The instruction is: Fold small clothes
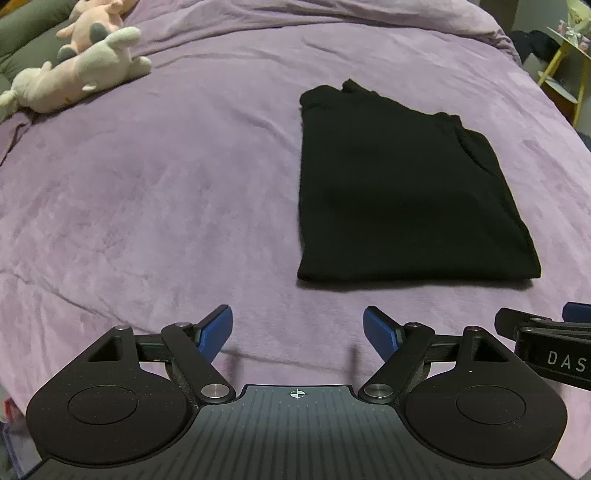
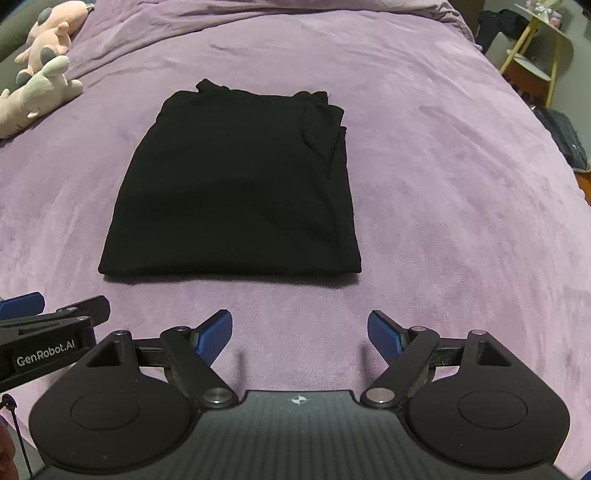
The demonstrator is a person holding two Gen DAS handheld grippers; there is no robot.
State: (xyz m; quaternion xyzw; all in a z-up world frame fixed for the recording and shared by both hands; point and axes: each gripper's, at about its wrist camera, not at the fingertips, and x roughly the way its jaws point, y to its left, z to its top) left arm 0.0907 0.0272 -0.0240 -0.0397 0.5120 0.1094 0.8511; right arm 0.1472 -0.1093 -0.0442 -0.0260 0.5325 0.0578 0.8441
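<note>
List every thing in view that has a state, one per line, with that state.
Black garment: folded into a flat rectangle, lying on the blanket, untouched.
Left tool: open, nothing between its fingers, short of the garment's near edge.
Right tool: open, nothing between its fingers, short of the garment.
Purple blanket: spread over the bed, lightly creased.
Plush toys: lying on their sides at the far left.

You are looking over a bed covered by a rumpled lilac blanket [image 2: 443, 184]. Plush toys [image 1: 85, 66] lie at its far left corner. Beyond the right edge stands a yellow-legged shelf [image 2: 535, 55], perhaps holding small ornaments, against a grey-green wall [image 2: 580, 22].
</note>
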